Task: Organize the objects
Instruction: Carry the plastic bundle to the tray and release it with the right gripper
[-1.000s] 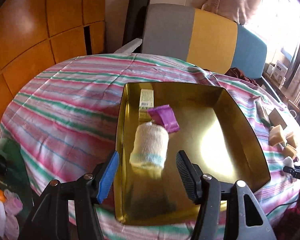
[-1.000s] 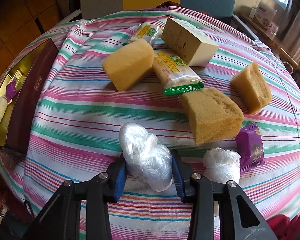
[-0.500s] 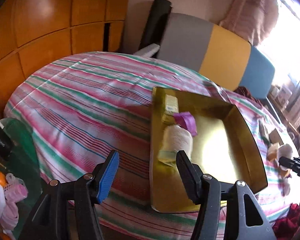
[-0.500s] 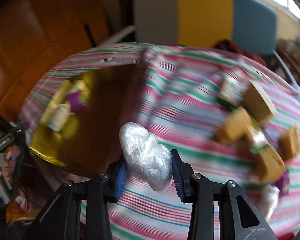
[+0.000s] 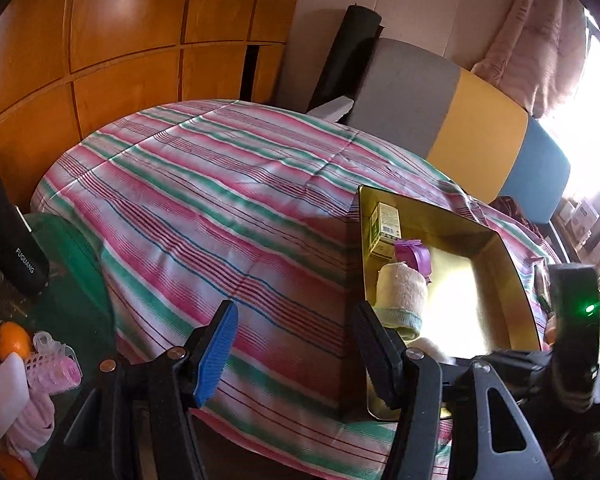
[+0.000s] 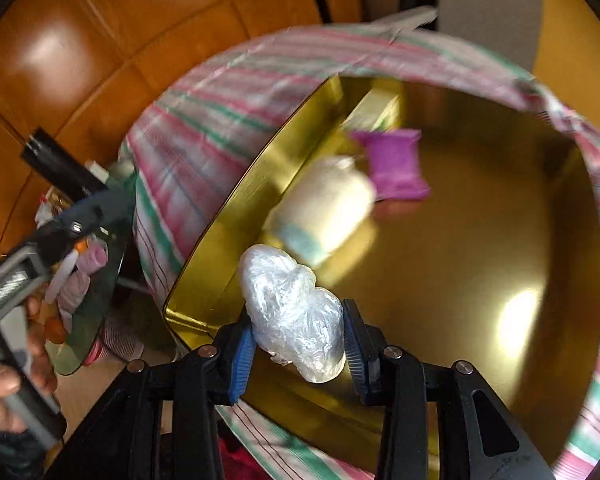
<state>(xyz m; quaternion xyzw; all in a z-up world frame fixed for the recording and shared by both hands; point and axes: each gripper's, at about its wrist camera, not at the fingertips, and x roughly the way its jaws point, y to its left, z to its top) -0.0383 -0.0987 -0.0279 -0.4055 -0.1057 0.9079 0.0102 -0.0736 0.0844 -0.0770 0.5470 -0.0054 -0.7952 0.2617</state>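
A crumpled clear plastic bundle (image 6: 296, 312) sits between the pads of my right gripper (image 6: 298, 332), whose jaws are opening while both pads still touch it. It hangs over the near corner of the gold tray (image 6: 260, 168). In the tray lie a rolled cream cloth (image 6: 324, 208), a purple packet (image 6: 394, 164) and a small yellow box (image 6: 376, 110). My left gripper (image 5: 294, 312) is open and empty over the striped cloth, just left of the tray (image 5: 516, 292). The cream roll (image 5: 402, 292) shows beside its right finger.
A grey, yellow and blue chair (image 5: 460, 120) stands behind the table, and wooden cabinets (image 5: 120, 40) line the back left. Low at the left are a green stand (image 5: 72, 248) with an orange and pink items, and a black flask (image 5: 16, 240).
My right gripper carried the plastic bundle leftwards from among the sponges and packets to above the gold tray. My left gripper slid left off the tray and now hangs over the striped cloth.
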